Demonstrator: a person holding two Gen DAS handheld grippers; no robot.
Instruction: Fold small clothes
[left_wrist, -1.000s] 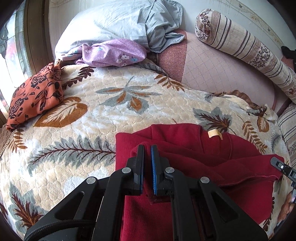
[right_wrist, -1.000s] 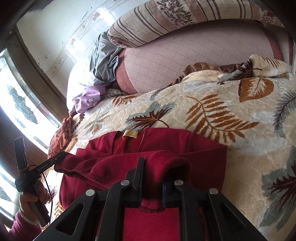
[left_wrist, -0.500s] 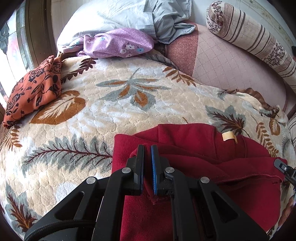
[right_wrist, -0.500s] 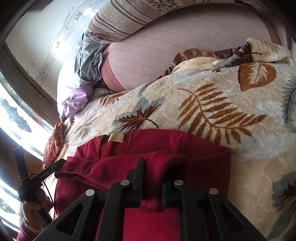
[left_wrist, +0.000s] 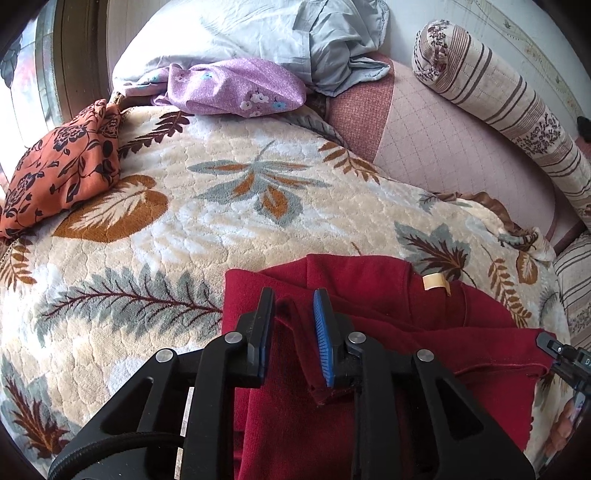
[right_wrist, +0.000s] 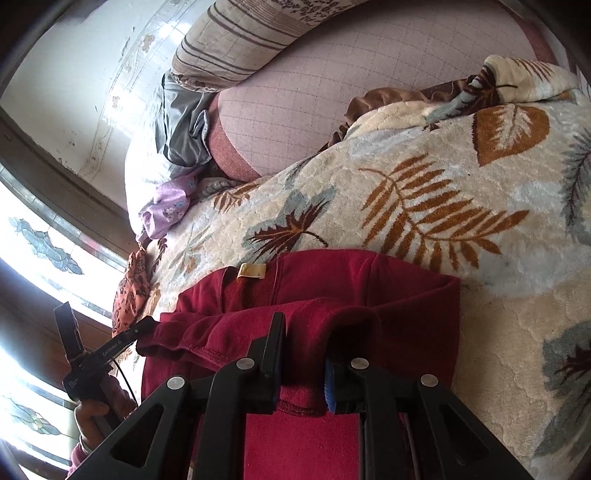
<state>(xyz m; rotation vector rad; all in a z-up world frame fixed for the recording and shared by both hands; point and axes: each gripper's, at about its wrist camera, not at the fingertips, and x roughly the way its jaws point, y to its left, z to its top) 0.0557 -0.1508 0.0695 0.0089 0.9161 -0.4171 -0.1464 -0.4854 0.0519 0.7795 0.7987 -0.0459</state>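
A dark red fleece garment (left_wrist: 399, 332) with a small tan neck label (left_wrist: 435, 282) lies partly folded on the leaf-patterned blanket (left_wrist: 207, 221). My left gripper (left_wrist: 293, 306) is open, its jaws apart over the garment's left folded edge, which lies loose between them. In the right wrist view the same garment (right_wrist: 332, 288) shows. My right gripper (right_wrist: 304, 332) has its jaws apart with a raised fold of red fabric between them. The left gripper and the hand holding it appear at the left of that view (right_wrist: 96, 354).
An orange floral cloth (left_wrist: 62, 166) lies at the blanket's left edge. A purple floral cloth (left_wrist: 236, 90) and a grey-blue garment (left_wrist: 295, 37) lie at the back. A striped bolster (left_wrist: 517, 96) rests on a pink quilted cushion (left_wrist: 443, 147). A window is on the left.
My left gripper's jaws have opened and let go of the garment's edge. My right gripper's jaws have also widened. Both grippers have moved forward and down over the blanket.
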